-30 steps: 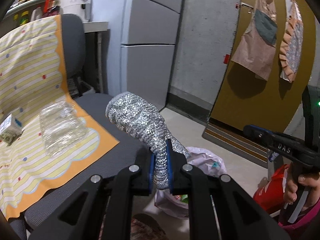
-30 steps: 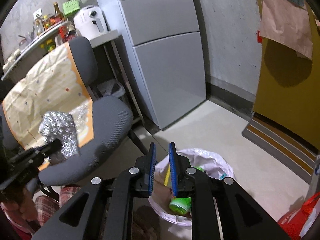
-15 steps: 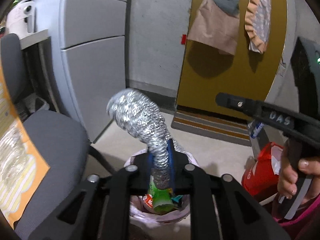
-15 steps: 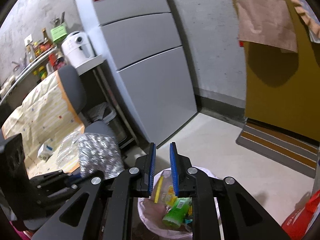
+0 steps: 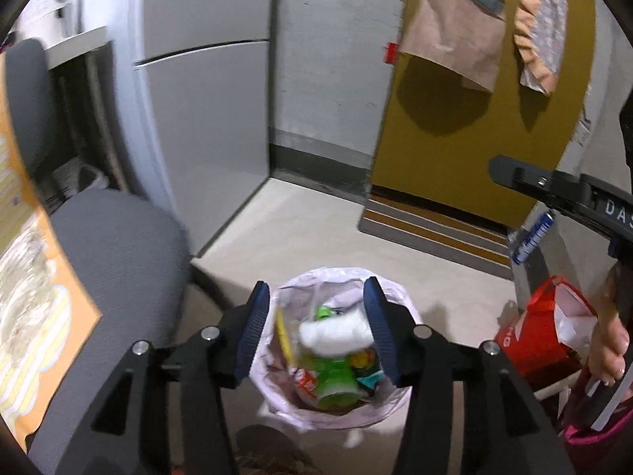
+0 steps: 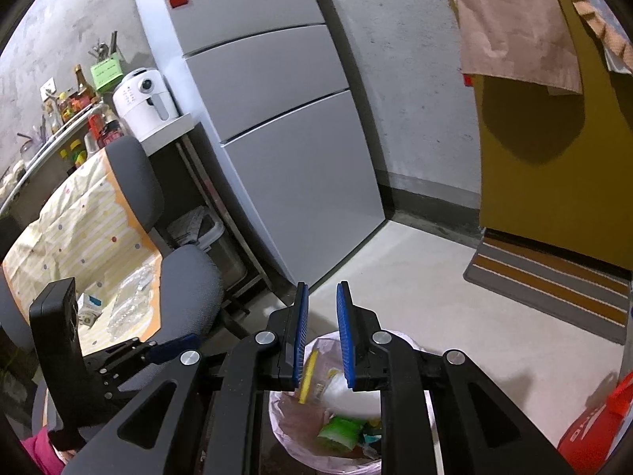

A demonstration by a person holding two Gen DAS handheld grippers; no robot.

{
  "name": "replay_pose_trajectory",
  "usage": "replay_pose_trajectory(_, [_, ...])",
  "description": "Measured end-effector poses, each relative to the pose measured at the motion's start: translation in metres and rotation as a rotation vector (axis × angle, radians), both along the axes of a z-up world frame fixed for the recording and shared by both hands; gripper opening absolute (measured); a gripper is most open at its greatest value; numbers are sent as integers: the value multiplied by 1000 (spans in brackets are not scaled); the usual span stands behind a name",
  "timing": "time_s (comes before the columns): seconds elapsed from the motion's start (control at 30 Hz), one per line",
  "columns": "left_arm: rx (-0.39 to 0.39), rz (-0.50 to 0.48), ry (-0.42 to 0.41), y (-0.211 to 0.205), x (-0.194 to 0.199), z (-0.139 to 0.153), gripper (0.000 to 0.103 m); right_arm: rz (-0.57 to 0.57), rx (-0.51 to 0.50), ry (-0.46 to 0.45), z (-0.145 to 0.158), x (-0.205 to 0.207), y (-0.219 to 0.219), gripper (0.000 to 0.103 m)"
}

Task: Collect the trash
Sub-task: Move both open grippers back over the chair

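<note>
My left gripper (image 5: 316, 324) is open and empty, right above the white-lined trash bin (image 5: 391, 411). The silver foil wrapper (image 5: 336, 332) is a pale blur falling into the bin onto green packaging (image 5: 336, 380). My right gripper (image 6: 320, 332) hangs over the same bin (image 6: 285, 419), jaws a narrow gap apart with nothing between them. The chair (image 6: 190, 277) at left carries a yellow striped sheet (image 6: 79, 229) with a clear plastic container (image 6: 130, 301) and a small carton (image 6: 89, 304). The left gripper's body also shows at left in the right wrist view (image 6: 158, 350).
A grey refrigerator (image 6: 277, 118) stands behind the bin. A red bag (image 5: 542, 328) sits on the floor to the right. A striped doormat (image 5: 431, 229) lies before a yellow door (image 5: 474, 111) hung with paper bags. A shelf with bottles and a white appliance (image 6: 142, 103) is far left.
My left gripper swung from the chair to over the bin, then opened and let go of the silver wrapper, which drops into the bin. The right gripper rose slightly.
</note>
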State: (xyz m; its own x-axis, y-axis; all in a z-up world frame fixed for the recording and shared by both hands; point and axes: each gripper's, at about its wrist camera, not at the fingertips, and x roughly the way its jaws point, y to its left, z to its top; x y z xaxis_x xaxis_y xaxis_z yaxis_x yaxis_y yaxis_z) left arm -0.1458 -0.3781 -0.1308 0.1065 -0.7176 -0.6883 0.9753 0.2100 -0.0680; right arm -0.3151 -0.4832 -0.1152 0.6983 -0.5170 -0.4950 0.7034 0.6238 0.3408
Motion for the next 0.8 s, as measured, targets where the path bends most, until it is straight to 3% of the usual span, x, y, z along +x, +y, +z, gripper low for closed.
replay_pose_trajectory(0.3, [-80,195,-29,70,46,27,50,90,-46,-3,22,31,30,18])
replay_pose_trajectory(0.37, [-93,236,-22,87,57,30,56,122,-54,1,27,44,38,18])
replay_pose_trajectory(0.57, [-128,401,-36,143,96,44,68,273,-60,39,32,103,69,28])
replay_pose_trajectory(0.67, [-139,487,-38,173,119,48,70,364,-73,69,35,138,87,35])
replay_pose_trajectory(0.8, [-136,640,-49,217,164,54,73,465,-86,93,36,181,110,36])
